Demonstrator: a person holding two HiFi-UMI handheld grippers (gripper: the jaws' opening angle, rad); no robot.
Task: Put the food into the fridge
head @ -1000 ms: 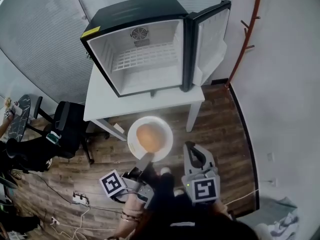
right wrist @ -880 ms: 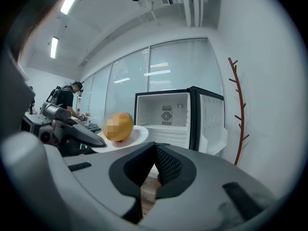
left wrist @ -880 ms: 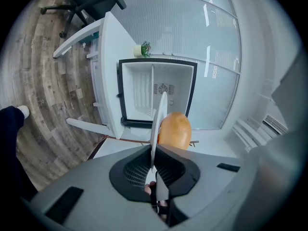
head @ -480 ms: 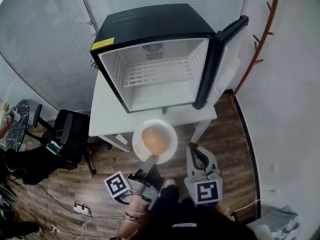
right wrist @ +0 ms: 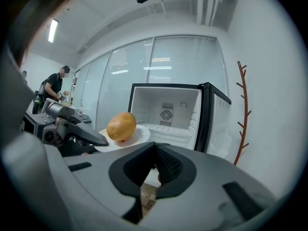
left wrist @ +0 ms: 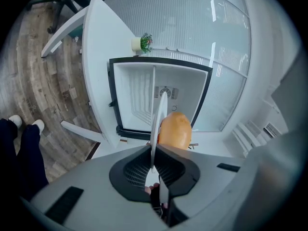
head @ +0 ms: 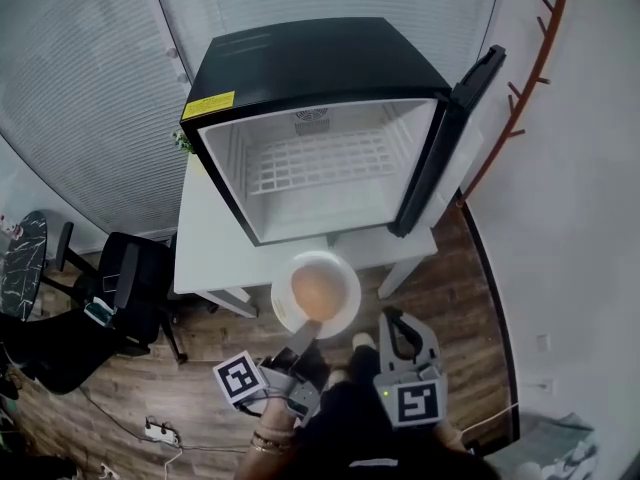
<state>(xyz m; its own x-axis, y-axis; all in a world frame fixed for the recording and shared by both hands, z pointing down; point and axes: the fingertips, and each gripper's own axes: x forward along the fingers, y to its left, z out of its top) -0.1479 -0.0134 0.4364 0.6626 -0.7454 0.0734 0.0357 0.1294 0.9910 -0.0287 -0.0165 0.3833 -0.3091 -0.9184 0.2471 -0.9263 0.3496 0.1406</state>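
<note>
Head view: a black fridge (head: 310, 58) stands on a white table (head: 205, 238). Its door (head: 455, 138) is swung open on the 3 o'clock side. The white interior shows one wire shelf (head: 325, 158), bare.

The task item is a round, golden-brown piece of food (head: 316, 291) resting on a white plate (head: 347, 308). The plate is held in the air at the 6 o'clock side of the fridge opening, outside the cabinet, over the table's front edge and the wooden floor (head: 440, 268).

Left gripper (head: 306, 333): it reaches the plate from 6 o'clock. In the left gripper view the plate shows edge-on, and the fingers of this gripper (left wrist: 154, 150) are clamped on the plate's near rim (left wrist: 156, 124). The food (left wrist: 174, 130) sits just at 3 o'clock of that rim, with the open fridge (left wrist: 159, 93) beyond.

Right gripper (head: 405, 320): it is at about 4 o'clock of the plate, near it but apart. In the right gripper view its fingers (right wrist: 155, 150) are pressed together at the tips with nothing between them. The same view shows the plate (right wrist: 139, 134) and the food (right wrist: 121, 125) at 10 o'clock of the fingertips, with the left gripper (right wrist: 82, 134) under the plate's rim.

Surroundings: an office chair (head: 130, 283) at 9 o'clock of the plate; a small potted plant (left wrist: 142, 42) on the table beside the fridge; a person (right wrist: 53, 88) in the background of the right gripper view.
</note>
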